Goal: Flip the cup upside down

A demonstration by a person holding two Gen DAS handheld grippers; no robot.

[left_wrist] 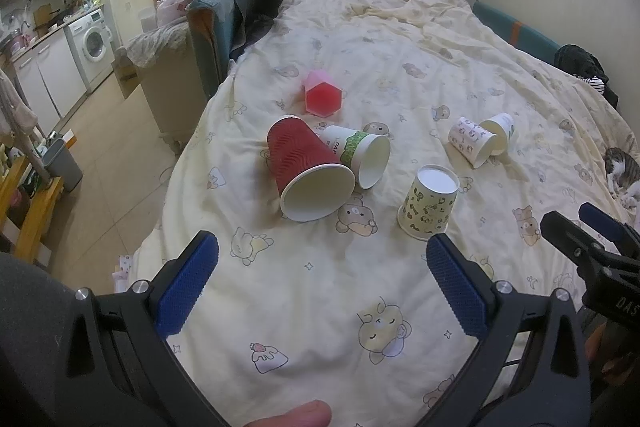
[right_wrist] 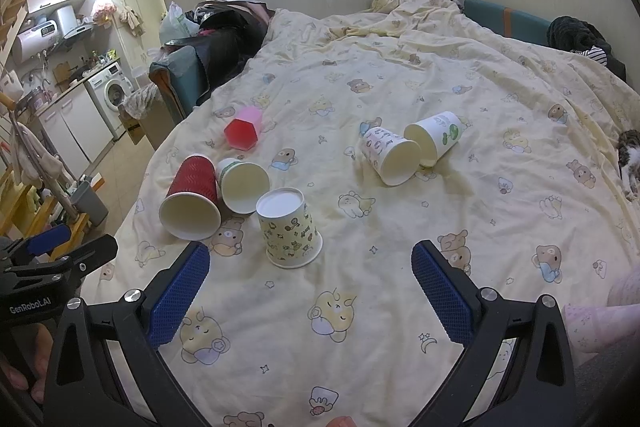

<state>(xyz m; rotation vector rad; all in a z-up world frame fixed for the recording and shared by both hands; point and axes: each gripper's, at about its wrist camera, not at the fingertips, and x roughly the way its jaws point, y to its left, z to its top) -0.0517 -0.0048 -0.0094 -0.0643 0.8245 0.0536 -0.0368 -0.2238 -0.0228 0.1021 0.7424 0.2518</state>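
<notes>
A yellow patterned paper cup stands upside down on the bed. A red ribbed cup and a white cup with a green band lie on their sides beside it. A pink plastic cup lies farther back. Two more white paper cups lie on their sides to the right. My left gripper is open and empty, short of the cups. My right gripper is open and empty, just short of the upside-down cup.
The bed has a cream quilt with bear prints. A cat lies at the right edge. A chair piled with bags stands left of the bed. The kitchen area with a washing machine is far left.
</notes>
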